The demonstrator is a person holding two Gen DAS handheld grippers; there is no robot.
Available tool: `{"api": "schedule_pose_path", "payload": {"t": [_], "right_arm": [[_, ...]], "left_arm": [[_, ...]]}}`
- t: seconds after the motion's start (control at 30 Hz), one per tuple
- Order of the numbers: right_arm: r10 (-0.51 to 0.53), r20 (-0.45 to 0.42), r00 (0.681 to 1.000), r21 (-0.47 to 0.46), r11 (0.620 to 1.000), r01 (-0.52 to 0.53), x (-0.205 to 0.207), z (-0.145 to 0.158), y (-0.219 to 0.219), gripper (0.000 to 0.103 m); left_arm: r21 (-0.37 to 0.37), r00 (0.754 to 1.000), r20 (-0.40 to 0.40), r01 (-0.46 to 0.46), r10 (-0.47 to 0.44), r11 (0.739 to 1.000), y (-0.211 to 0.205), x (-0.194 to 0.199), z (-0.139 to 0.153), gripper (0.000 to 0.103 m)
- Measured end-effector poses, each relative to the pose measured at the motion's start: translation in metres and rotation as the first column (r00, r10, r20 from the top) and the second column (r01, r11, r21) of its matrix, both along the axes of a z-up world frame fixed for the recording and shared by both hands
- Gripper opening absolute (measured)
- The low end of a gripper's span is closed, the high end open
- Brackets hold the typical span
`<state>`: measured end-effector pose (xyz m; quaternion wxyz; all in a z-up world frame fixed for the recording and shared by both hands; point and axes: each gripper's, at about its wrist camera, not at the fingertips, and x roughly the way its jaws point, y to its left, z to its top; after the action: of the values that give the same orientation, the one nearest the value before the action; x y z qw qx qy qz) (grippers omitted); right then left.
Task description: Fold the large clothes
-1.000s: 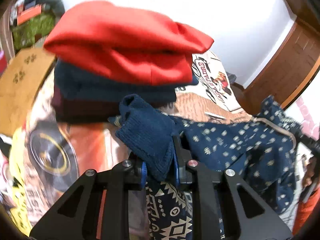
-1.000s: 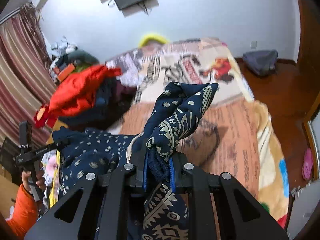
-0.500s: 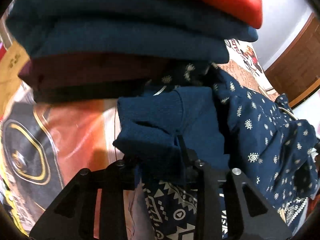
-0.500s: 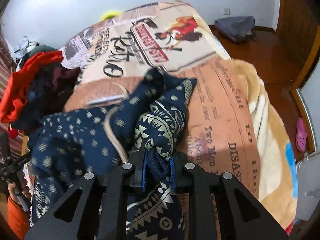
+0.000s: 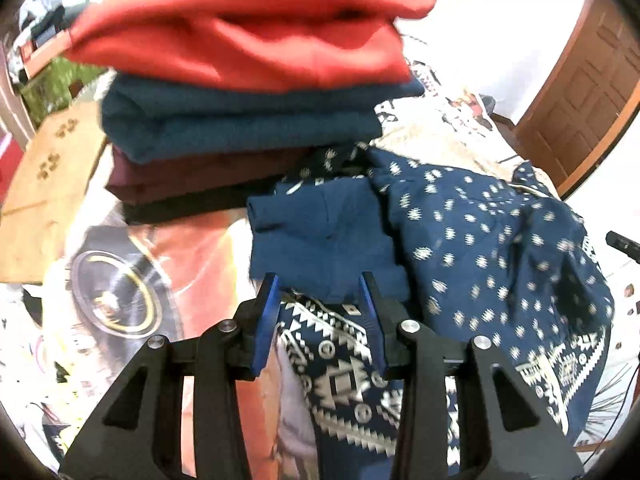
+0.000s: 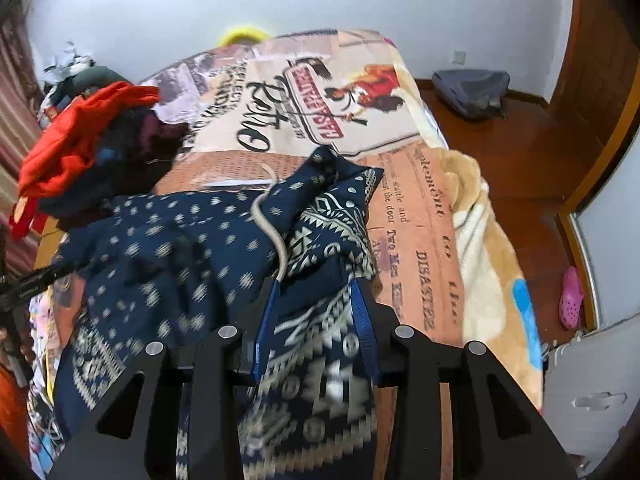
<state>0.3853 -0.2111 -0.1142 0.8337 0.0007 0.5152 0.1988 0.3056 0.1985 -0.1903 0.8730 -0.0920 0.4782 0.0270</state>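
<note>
A navy patterned sweater (image 5: 492, 240) lies bunched on the bed; it also shows in the right wrist view (image 6: 192, 248). Its plain blue cuff (image 5: 320, 240) lies just ahead of my left gripper (image 5: 318, 292), whose jaws stand apart with the cloth loose between them. My right gripper (image 6: 314, 292) is also open, with the patterned hem (image 6: 320, 360) lying slack between its blue pads. A pale drawstring (image 6: 272, 232) runs across the sweater.
A stack of folded clothes, red (image 5: 248, 28) on top of teal (image 5: 240, 124) and maroon, stands just behind the sweater on the printed blanket (image 6: 416, 240). A cardboard box (image 5: 44, 184) is at left. The bed's right edge drops to a wooden floor (image 6: 532, 184).
Both grippers have opened and let go of the sweater, which now lies on the bed. The left gripper has drawn back from the stack.
</note>
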Motion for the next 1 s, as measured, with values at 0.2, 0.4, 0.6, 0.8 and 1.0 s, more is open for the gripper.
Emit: {"api": "schedule_pose_path", "payload": {"t": [0.2, 0.4, 0.6, 0.8, 1.0], "right_arm": [[0.022, 0.087, 0.996, 0.002, 1.000, -0.022, -0.036, 0.029, -0.009, 0.054], [0.037, 0.125, 0.992, -0.010, 0.999, -0.036, -0.065, 0.036, -0.019, 0.054], [0.009, 0.066, 0.998, 0.005, 1.000, -0.009, -0.086, 0.011, -0.029, 0.055], [-0.002, -0.076, 0.997, -0.011, 1.000, 0.001, -0.099, -0.035, -0.030, 0.055], [-0.036, -0.098, 0.994, 0.034, 0.999, 0.040, -0.104, -0.054, -0.027, 0.058]], "left_arm": [[0.047, 0.998, 0.062, 0.019, -0.022, 0.999, -0.009, -0.037, 0.026, 0.046], [0.037, 0.997, 0.047, 0.053, -0.055, 0.998, -0.016, -0.060, 0.034, 0.053], [-0.044, 0.995, -0.047, 0.084, -0.086, 0.996, -0.023, -0.082, -0.003, 0.074], [-0.239, 0.977, -0.191, 0.044, -0.092, 0.970, -0.020, -0.101, -0.064, 0.074], [-0.429, 0.983, -0.150, 0.035, -0.109, 0.903, -0.015, -0.115, -0.070, 0.072]]}}
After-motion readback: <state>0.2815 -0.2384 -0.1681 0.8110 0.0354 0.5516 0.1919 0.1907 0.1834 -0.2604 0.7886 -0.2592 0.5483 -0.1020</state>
